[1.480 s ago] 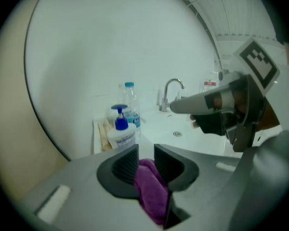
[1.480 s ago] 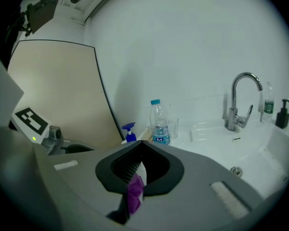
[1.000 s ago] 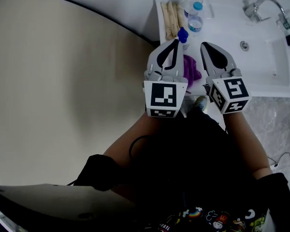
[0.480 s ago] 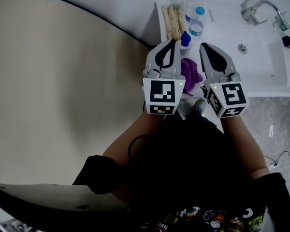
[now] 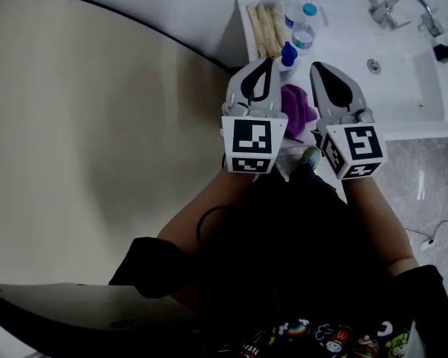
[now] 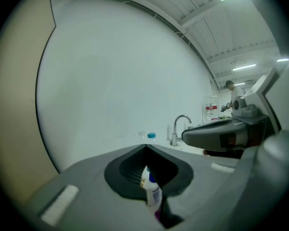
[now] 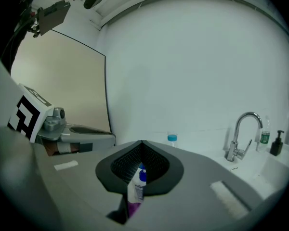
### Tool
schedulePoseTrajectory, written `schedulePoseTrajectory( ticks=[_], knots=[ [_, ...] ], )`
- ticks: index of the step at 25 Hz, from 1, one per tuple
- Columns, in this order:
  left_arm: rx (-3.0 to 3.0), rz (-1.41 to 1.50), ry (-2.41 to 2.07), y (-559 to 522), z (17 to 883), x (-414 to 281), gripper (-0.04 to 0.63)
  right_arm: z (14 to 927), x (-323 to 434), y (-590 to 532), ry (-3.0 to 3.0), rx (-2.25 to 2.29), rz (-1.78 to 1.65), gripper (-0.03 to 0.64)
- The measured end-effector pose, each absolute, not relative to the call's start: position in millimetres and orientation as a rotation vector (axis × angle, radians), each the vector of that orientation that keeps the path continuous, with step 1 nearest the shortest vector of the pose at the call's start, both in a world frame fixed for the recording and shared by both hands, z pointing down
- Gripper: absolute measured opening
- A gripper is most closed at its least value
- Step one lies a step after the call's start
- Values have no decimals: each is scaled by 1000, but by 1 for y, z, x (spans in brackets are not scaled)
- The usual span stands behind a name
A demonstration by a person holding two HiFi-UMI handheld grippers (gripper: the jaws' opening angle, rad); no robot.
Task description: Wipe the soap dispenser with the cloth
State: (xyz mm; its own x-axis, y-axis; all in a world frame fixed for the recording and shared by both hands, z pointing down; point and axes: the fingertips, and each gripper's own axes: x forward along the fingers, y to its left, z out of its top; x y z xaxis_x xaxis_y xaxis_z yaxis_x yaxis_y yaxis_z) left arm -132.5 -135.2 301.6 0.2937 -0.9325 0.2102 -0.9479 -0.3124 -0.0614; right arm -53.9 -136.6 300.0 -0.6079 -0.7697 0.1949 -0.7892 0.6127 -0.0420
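dispenser (image 5: pixel 287 55): small white bottle w/ blue pump top, upright on the white bench (image 5: pixel 343 39) near its left end. purple cloth (image 5: pixel 297 107) lies bunched just in front of it, on the person's side; can't tell if they touch. l tongs (image 5: pixel 269 61) and r tongs (image 5: pixel 315 66) hang side by side above the bench edge, cloth showing between them. both clenched, tips together, nothing gripped.

head view gives only the dispenser's top. both gripper views show it side-on thru the slit under the closed tips: printed label on the front, purple at its foot. head view alone shows the beige rolls (image 5: pixel 265 28) by the wall. clear bottle w/ light-blue cap (image 5: pixel 305 17) stands behind the dispenser, tap (image 5: pixel 392 7) further right. r gripper view adds a dark pump bottle (image 7: pixel 277 143) past the tap.
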Motion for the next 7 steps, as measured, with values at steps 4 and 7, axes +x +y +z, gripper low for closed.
schedulePoseTrajectory(
  ticks=[4,7],
  knots=[
    [2485,318,-1765,-135,305,-134,0,302,-56,-134,-2660,1329,186,20],
    [2491,317,-1749,-134,307,-135,0,303,-56,-131,-2649,1349,187,20]
  ],
)
